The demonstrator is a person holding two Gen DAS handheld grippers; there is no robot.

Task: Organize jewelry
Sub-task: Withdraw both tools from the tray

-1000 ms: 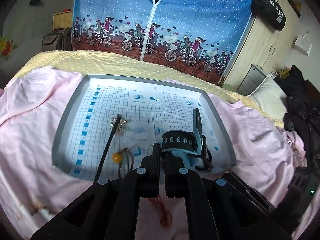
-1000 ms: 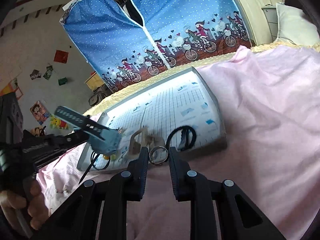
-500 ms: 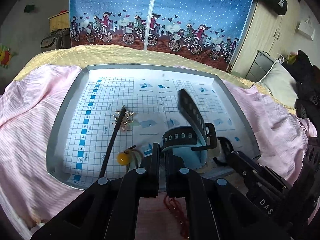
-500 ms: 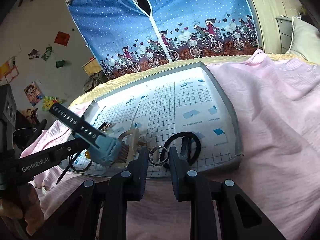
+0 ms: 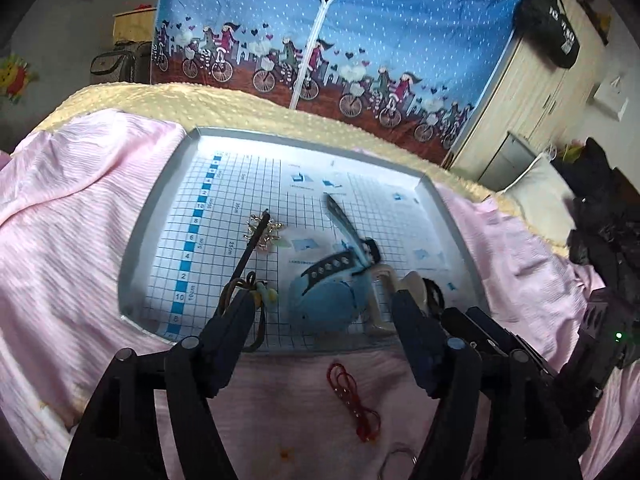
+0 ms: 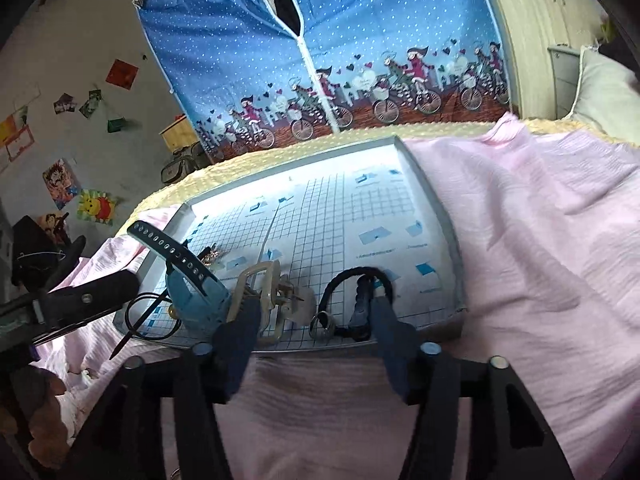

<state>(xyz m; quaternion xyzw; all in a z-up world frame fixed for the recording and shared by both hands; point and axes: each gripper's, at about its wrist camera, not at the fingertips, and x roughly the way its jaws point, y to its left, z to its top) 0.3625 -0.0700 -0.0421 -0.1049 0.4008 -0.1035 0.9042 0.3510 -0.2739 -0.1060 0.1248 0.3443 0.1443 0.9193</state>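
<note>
- Half a second before, the left gripper [image 5: 324, 300] had its jaws pressed together on the light blue watch with a perforated dark strap [image 5: 325, 295]; now its fingers stood wide apart, and the watch lay free on the tray floor between them.
- The right gripper [image 6: 312, 312] had likewise been pinched on the small silver ring [image 6: 323, 325]; now its jaws were spread, and the ring lay at the near edge of the tray between the two fingertips.
- The shallow grey metal tray lined with a blue-gridded paper sheet [image 5: 140, 224] sat on a pink crinkled bedspread [image 5: 60, 220], with a pale yellow blanket [image 5: 200, 98] beyond its far rim.
- Inside the tray, from the left wrist view: a gold filigree brooch [image 5: 267, 235] left of centre with a thin black stick [image 5: 250, 250] lying across it, and a brown cord loop with a yellow bead [image 5: 260, 294] nearer, just by the left fingertip.
- Right of the watch lay a beige hair claw clip [image 6: 264, 300], touching it, and then a black braided cord bracelet [image 6: 360, 294] at the near right (its near end hidden behind the right finger).
- Outside the tray, on the bedspread near the left gripper, lay a red string bracelet [image 5: 354, 404].
- At the far left of the right wrist view, a person's hand [image 6: 38, 424] was partly visible.
</note>
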